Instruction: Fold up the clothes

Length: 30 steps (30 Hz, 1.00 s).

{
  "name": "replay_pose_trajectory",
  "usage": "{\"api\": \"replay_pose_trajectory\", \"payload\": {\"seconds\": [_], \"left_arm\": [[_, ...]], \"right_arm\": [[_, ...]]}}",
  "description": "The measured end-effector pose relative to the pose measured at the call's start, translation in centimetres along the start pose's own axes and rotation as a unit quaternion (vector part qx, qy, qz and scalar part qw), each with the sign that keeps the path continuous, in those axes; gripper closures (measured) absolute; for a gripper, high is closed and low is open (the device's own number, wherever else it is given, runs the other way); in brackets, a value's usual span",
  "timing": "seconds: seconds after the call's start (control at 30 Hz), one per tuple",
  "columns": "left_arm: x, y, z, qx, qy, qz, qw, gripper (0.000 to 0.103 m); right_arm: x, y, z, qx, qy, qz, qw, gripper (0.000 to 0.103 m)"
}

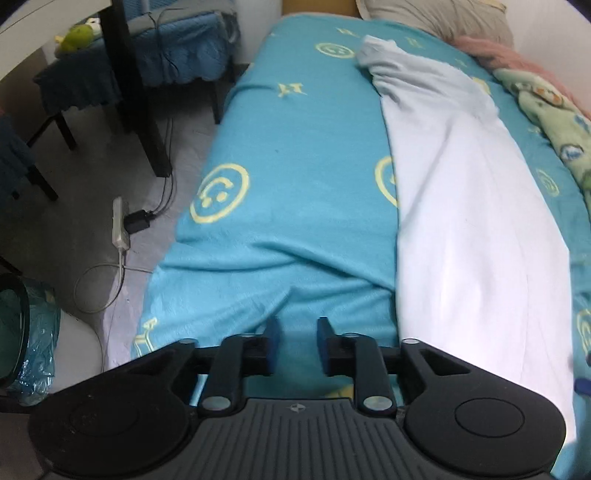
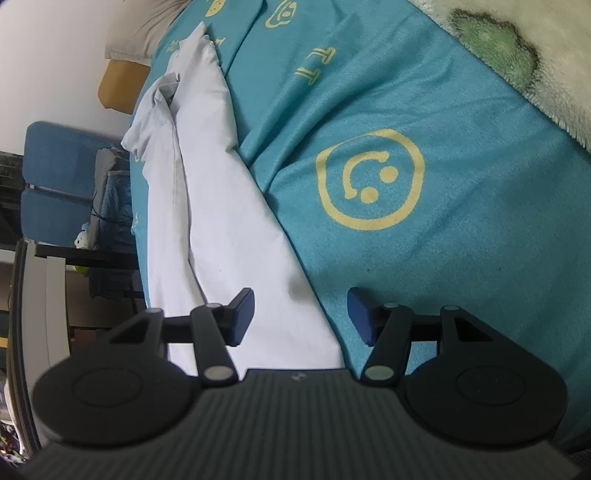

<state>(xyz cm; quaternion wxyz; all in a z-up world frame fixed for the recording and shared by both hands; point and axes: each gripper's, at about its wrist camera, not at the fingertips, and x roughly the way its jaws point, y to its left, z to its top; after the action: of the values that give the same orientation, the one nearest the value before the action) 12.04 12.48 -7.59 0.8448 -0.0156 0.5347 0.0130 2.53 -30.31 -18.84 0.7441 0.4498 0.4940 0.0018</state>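
We see the white garment (image 1: 476, 236) lying lengthwise as a long folded strip on the turquoise smiley-print bedsheet (image 1: 295, 147), filling the right half of the left wrist view and running from upper left to lower centre of the right wrist view (image 2: 236, 236). Our left gripper (image 1: 297, 345) has its jaws partly apart with nothing between them, over bare sheet at lower centre, left of the garment. Our right gripper (image 2: 301, 314) stands wide open and empty, straddling the garment's near edge. We judge the main risk is pinching the sheet along with the cloth, since both lie flat together, or catching a single layer so the strip unrolls on lifting. Only the left view shows the floor with a power strip (image 1: 120, 225) and the pillow (image 1: 436, 16); only the right view shows the bunched, twisted far end of the garment at upper left.
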Motion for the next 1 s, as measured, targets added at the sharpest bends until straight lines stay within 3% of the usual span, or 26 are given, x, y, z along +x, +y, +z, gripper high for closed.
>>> {"api": "replay_pose_trajectory", "payload": {"seconds": [0.03,0.07,0.23,0.37,0.47,0.53,0.77,1.0], "left_arm": [[0.1,0.0,0.1,0.003,0.005,0.012,0.9999,0.052],[0.3,0.0,0.3,0.007,0.013,0.021,0.9997,0.050],[1.6,0.4,1.1,0.048,0.019,0.036,0.9980,0.044],[2.8,-0.5,0.6,0.085,0.004,0.017,0.9962,0.046],[3.0,-1.0,0.2,0.097,-0.014,-0.010,0.9951,0.068],[3.1,-1.7,0.0,0.115,-0.022,-0.003,0.9931,0.100],[3.5,-3.7,-0.4,0.172,-0.060,0.086,0.9796,0.102],[6.9,-7.1,-0.1,0.238,-0.098,0.192,0.9470,0.102]], "right_arm": [[0.0,0.0,0.0,-0.001,0.000,0.000,1.000,0.044],[-0.1,-0.1,0.0,0.000,0.001,0.001,1.000,0.044],[-0.1,-0.3,0.1,0.010,0.000,0.005,1.000,0.045],[0.0,-0.4,0.1,0.014,-0.003,0.005,1.000,0.044],[0.0,-0.3,0.2,0.018,-0.006,0.005,1.000,0.044],[0.0,-0.3,0.2,0.019,-0.008,0.004,1.000,0.044],[-0.1,-0.2,0.1,0.016,-0.011,0.003,1.000,0.044],[-0.1,-0.2,0.3,0.014,-0.013,0.005,1.000,0.044]]}}
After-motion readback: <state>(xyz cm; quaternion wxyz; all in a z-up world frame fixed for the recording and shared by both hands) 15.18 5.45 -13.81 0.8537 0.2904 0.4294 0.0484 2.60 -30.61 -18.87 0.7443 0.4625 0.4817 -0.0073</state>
